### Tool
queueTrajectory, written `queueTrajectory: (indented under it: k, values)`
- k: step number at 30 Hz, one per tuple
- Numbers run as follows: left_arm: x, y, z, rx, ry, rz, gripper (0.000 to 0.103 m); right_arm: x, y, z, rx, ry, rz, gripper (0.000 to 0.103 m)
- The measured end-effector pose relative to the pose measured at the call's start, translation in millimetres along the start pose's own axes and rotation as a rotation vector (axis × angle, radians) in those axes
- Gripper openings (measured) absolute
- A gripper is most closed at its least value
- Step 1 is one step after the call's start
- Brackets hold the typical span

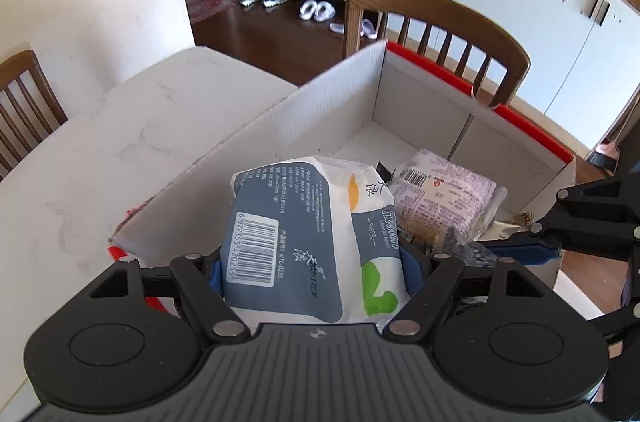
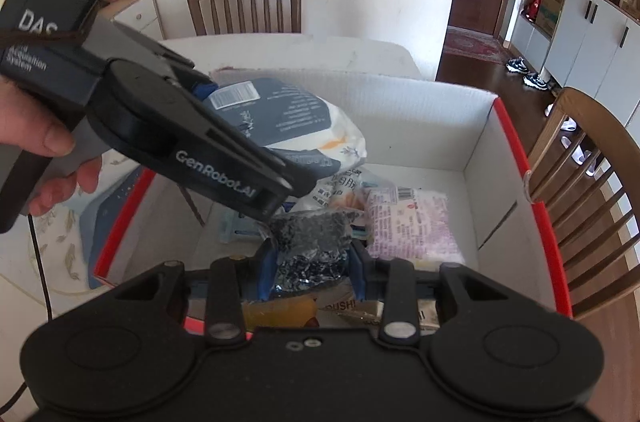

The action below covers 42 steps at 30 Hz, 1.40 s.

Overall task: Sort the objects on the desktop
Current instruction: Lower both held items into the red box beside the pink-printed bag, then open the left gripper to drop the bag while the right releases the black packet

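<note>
a: what step is this?

b: it looks like the putting-away step. both tongs hold a pack over the white box with red edges [image 2: 516, 146], and other packs already lie in it.

a: what does the left gripper [image 1: 312, 268] hold?

b: a soft tissue pack [image 1: 304, 242], blue-grey and white with a barcode. the blue pads press it on both sides, so the jaws stand wide but they are gripping. in the right wrist view the pack hangs in the air above the left part of the box, not touching the floor of it.

a: and the right gripper [image 2: 312, 264]?

b: it is squeezed nearly closed on a small crinkly bag of dark bits [image 2: 312, 242]. the bag sticks out in front of the fingers, low over the near side of the box.

a: what lies under them?

b: a pink wrapped pack [image 2: 412, 226] lies on the box floor, just beside the dark bag. the far right corner of the box is bare.

a: so what comes next?

b: i think each hand needs to go lower into the box, find a free spot, and then open the jaws. the two tongs are close, so they must not bump.

a: where does the box sit?

b: on the white table [image 1: 120, 126], near a wooden chair [image 1: 460, 34].
</note>
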<state>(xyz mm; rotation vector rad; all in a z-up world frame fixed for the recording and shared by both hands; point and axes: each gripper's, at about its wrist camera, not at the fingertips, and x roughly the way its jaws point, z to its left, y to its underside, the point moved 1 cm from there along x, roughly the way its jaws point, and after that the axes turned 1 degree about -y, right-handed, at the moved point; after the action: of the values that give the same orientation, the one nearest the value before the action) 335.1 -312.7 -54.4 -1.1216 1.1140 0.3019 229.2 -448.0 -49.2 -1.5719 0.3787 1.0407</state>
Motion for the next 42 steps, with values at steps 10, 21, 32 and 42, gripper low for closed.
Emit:
queueTrajectory:
  k: [10, 21, 32, 42]
  values:
    - [25.8, 0.7, 1.7, -0.006, 0.007, 0.067, 0.078, 24.5, 2.6, -0.8, -0.015, -0.013, 0.068, 0.036]
    - [37.5, 3.6, 7.2, -0.029, 0.031, 0.109, 0.078, 40.1, 4.7, -5.1, -0.003, -0.020, 0.102, 0.036]
    - [25.8, 0.6, 7.5, -0.048, 0.025, 0.088, 0.078, 39.3, 3.6, -10.0, 0.023, -0.026, 0.093, 0.041]
    - [11.1, 1.7, 2.6, -0.043, 0.026, 0.055, 0.081, 25.6, 6.5, -12.7, 0.039, -0.025, 0.070, 0.049]
